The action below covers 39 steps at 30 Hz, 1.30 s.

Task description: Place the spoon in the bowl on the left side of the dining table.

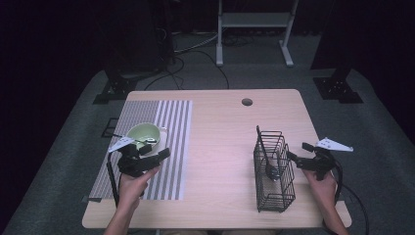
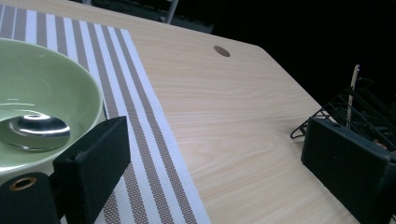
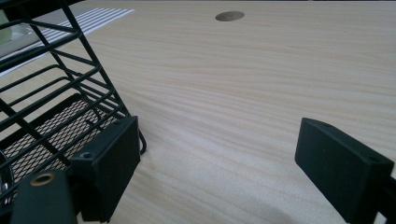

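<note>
The wooden table (image 1: 220, 147) is carrying one striped placemat (image 1: 169, 147), one black wire basket (image 1: 274, 171), one green bowl (image 1: 143, 134) and one spoon (image 2: 35, 132). The basket is standing just left of the right gripper (image 1: 308, 155), its long axis running toward the person; that gripper is gaping wide, holding nothing. The bowl is sitting just ahead and left of the left gripper (image 1: 147, 154), clearly the nearer one, with the spoon lying inside it; this gripper's jaws are also spread wide and gripping nothing.

Glossy metal spoon (image 2: 35, 132), woven placemat (image 2: 140, 140).
</note>
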Each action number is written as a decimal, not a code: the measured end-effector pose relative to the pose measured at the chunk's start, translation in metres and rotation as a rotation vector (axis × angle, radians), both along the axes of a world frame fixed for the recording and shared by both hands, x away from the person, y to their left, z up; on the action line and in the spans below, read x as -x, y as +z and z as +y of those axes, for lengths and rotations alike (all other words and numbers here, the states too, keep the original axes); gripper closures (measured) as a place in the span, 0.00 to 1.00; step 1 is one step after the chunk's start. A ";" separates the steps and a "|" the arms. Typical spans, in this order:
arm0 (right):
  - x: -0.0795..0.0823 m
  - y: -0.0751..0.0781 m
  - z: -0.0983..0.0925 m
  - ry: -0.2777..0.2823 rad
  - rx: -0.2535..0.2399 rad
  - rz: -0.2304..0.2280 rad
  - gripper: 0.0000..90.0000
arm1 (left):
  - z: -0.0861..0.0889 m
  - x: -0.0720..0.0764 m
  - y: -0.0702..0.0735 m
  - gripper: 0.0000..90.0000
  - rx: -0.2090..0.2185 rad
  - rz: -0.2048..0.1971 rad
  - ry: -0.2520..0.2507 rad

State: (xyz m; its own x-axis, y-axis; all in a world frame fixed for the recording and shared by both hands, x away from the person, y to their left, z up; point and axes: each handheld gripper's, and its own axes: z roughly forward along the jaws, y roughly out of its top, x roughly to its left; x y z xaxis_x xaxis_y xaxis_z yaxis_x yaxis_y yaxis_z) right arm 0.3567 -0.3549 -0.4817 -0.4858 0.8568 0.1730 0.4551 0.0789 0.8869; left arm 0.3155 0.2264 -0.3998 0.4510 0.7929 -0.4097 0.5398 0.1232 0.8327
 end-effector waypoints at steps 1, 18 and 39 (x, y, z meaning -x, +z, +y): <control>0.000 0.000 0.000 0.000 0.000 0.000 0.14 | -0.001 0.000 -0.001 0.08 0.002 0.001 -0.003; 0.000 0.000 0.000 0.001 -0.001 0.000 0.14 | -0.021 0.000 -0.011 0.08 -0.016 0.025 -0.052; 0.000 0.000 -0.001 -0.001 -0.007 0.000 0.14 | -0.047 0.004 -0.022 0.08 -0.028 0.051 -0.122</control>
State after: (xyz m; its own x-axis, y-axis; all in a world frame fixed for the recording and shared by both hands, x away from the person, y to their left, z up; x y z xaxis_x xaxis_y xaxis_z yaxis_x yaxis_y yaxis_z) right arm 0.3563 -0.3556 -0.4817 -0.4847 0.8560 0.1796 0.4555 0.0718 0.8873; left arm 0.3114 0.1797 -0.4218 0.5243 0.7445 -0.4132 0.5909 0.0313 0.8061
